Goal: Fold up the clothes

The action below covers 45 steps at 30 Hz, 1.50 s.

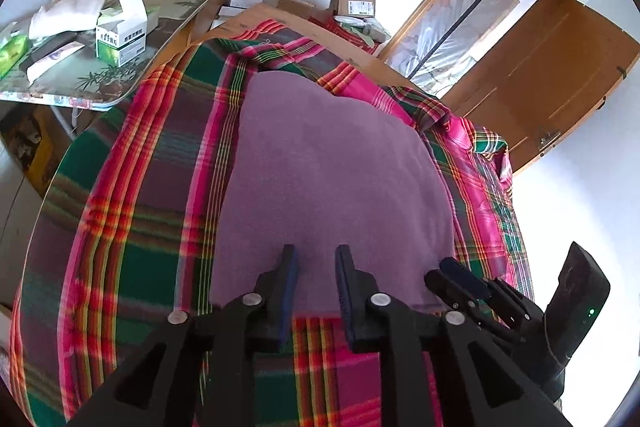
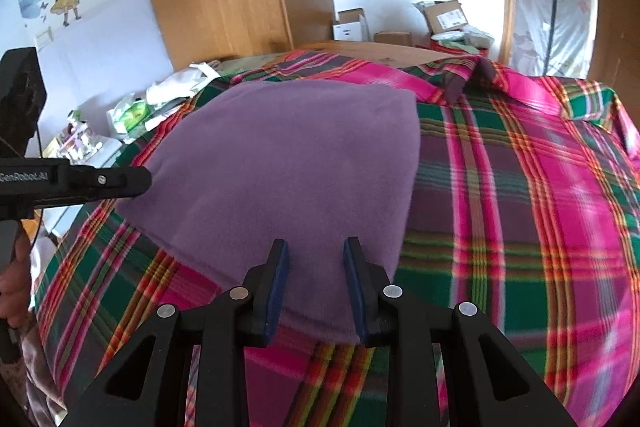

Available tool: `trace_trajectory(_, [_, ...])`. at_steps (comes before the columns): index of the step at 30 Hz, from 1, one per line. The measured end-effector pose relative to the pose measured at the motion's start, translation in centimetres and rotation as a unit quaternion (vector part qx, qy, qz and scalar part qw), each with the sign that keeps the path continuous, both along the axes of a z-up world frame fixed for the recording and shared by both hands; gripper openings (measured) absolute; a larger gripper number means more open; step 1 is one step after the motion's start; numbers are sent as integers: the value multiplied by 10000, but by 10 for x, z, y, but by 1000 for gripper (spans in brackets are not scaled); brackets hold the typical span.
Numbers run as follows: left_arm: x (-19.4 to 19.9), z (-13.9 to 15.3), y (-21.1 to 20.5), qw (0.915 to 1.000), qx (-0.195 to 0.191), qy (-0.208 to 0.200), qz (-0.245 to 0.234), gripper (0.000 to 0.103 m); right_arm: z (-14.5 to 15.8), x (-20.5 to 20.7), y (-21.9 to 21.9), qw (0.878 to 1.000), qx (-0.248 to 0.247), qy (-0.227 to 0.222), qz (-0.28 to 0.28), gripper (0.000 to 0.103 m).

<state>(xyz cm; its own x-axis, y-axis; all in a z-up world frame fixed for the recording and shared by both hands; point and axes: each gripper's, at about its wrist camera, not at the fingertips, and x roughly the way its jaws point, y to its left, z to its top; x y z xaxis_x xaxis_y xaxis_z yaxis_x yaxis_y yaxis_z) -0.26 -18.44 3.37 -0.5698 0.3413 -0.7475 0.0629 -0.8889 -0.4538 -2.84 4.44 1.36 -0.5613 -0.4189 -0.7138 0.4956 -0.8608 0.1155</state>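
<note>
Currently, you hold both the left gripper (image 1: 316, 259) and right gripper (image 2: 316, 253) with jaws parted and empty, side by side at the near hem of the purple garment (image 1: 328, 167), which runs lengthwise away across the plaid blanket (image 1: 132, 195).

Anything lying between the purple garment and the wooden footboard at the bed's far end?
Only rumpled plaid blanket between purple garment and footboard; both wrist views show it.

Left gripper (image 2: 80, 181) side: we read "GenRobot.AI" in pale letters.
Green-and-white box (image 1: 120, 41) on the far-left table: we see dark printed characters, too small to read.
Cardboard box (image 1: 356, 5) at the far wall: its label is unreadable to us.
</note>
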Motion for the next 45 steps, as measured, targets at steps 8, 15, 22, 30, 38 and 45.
trace_trajectory(8, [29, -1, 24, 9994, -348, -46, -15, 24, 2, 32, 10, 9993, -28, -346, -167, 30])
trace_trajectory(15, [53, -8, 50, 9962, -854, 14, -167, 24, -10, 58, 11, 9981, 18, -594, -189, 30])
trace_trajectory(22, [60, -16, 60, 9898, -1428, 4, 0, 24, -14, 67, 5, 9981, 245, -381, -421, 31])
trace_trajectory(30, [58, -29, 64, 9846, -1749, -17, 53, 24, -14, 70, 2, 9969, 435, -193, -623, 32])
trace_trajectory(38, [47, -32, 69, 9817, -1893, 147, 128, 31, -16, 66, -2, 9939, 696, -159, -838, 66])
trace_trajectory(45, [43, -34, 75, 9768, -2115, 297, 178, 35, -17, 64, -2, 9935, 715, -157, -872, 66])
